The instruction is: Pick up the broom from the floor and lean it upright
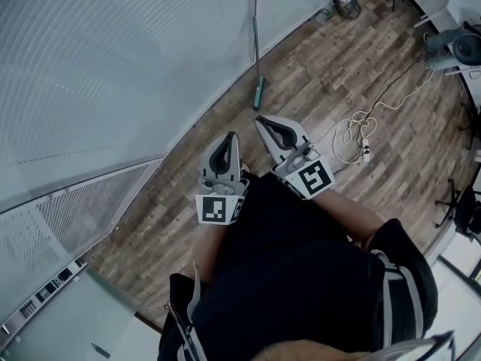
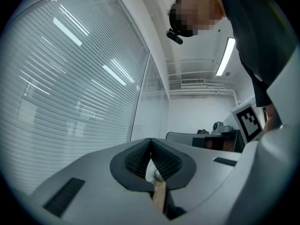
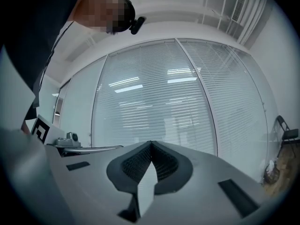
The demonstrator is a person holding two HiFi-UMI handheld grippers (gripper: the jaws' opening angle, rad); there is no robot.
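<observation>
View from above of a wooden floor (image 1: 316, 81) beside a curved glass wall with blinds (image 1: 113, 66). A small round bin-like thing (image 1: 346, 2) sits far off by the wall, its contents too small to make out. The broom (image 1: 256, 43) stands upright against the glass, a thin grey handle with a teal head resting on the floor. The left gripper (image 1: 228, 143) and right gripper (image 1: 269, 128) are held side by side just short of it, both clenched on nothing. A coiled white cable (image 1: 352, 135) lies to the right, and a chair (image 1: 451, 47) stands beyond it.
</observation>
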